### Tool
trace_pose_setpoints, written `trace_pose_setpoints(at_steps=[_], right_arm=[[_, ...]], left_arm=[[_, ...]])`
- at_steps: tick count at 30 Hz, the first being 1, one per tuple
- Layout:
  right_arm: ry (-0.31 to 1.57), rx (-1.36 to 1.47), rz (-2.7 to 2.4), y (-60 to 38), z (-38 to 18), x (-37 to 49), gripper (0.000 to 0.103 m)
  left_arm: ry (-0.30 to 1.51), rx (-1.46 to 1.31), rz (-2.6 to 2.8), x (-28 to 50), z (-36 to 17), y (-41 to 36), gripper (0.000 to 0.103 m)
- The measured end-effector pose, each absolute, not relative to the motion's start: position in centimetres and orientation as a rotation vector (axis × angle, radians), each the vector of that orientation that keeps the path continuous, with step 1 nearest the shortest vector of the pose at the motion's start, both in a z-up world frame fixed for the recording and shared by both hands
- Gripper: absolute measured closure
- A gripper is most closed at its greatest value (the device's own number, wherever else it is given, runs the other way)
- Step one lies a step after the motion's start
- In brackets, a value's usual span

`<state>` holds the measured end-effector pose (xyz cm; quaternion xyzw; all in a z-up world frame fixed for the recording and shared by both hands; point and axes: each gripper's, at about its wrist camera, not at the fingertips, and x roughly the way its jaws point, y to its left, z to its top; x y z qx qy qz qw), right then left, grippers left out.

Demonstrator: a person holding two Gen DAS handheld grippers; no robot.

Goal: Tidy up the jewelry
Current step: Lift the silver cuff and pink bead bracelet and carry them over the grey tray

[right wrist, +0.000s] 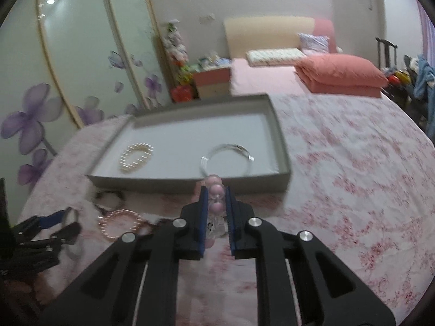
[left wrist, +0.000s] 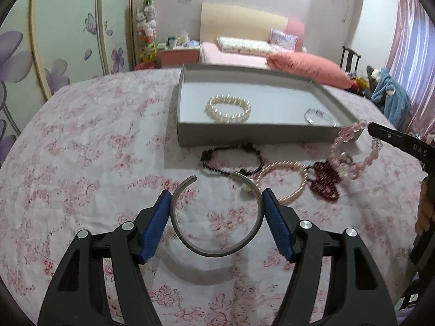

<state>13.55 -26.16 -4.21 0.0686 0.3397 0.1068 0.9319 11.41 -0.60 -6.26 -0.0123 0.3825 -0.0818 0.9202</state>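
My left gripper (left wrist: 216, 198) is shut on a silver open cuff bangle (left wrist: 217, 254); the blue pads press its two sides and it hangs just above the flowered cloth. My right gripper (right wrist: 216, 193) is shut on a pink bead bracelet (right wrist: 213, 180), which dangles near the grey box tray's (right wrist: 190, 186) front wall. From the left wrist view, that bracelet (left wrist: 346, 134) hangs from the right gripper (left wrist: 371, 130) by the tray's (left wrist: 244, 135) right corner. Inside the tray lie a white pearl bracelet (left wrist: 228, 108) and a clear bangle (left wrist: 320, 116).
On the cloth in front of the tray lie a black bead bracelet (left wrist: 231, 160), a pink pearl bracelet (left wrist: 282, 182) and a dark red bead bracelet (left wrist: 325, 182). A bed with a coral pillow (left wrist: 307, 68) stands behind the table; flowered wardrobe doors (left wrist: 68, 35) are at left.
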Motion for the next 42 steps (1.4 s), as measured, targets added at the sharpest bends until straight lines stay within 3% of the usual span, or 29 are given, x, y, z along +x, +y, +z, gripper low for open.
trace_pose_setpoints(at_steps=[7,10,16,18,20,23,36,38,42], right_arm=[[0.640,0.147,0.297,-24.2,-2.8,11.8,0.090],[0.636,0.153,0.308,-23.7,-2.7,11.4,0.090],[0.632,0.134,0.303,-23.4,-3.0,11.0,0.090],[0.630,0.129,0.301,-23.4,-3.1,10.9,0.090],[0.632,0.131,0.299,-23.5,-3.1,10.9,0.090],[0.635,0.133,0.299,-23.5,-3.2,11.0,0.090],[0.639,0.149,0.278,-24.3,-3.4,11.2,0.090],[0.638,0.149,0.277,-24.3,-3.4,11.1,0.090],[0.635,0.155,0.279,-24.4,-3.4,11.1,0.090]], left_arm=[[0.709,-0.024,-0.174,10.6,-5.0,-1.3,0.038],[0.692,-0.019,-0.163,10.5,-4.7,-1.3,0.065],[0.728,-0.023,-0.133,11.1,-5.1,-0.8,0.064],[0.746,-0.014,-0.125,11.1,-5.6,-0.6,0.056],[0.756,-0.008,-0.123,11.2,-5.9,-0.5,0.039],[0.781,0.025,-0.126,11.5,-6.4,-1.1,0.025],[0.905,0.115,-0.117,14.1,-8.7,-3.4,0.023],[0.909,0.088,-0.131,14.3,-8.7,-3.2,0.035],[0.908,0.083,-0.116,14.2,-8.6,-2.9,0.035]])
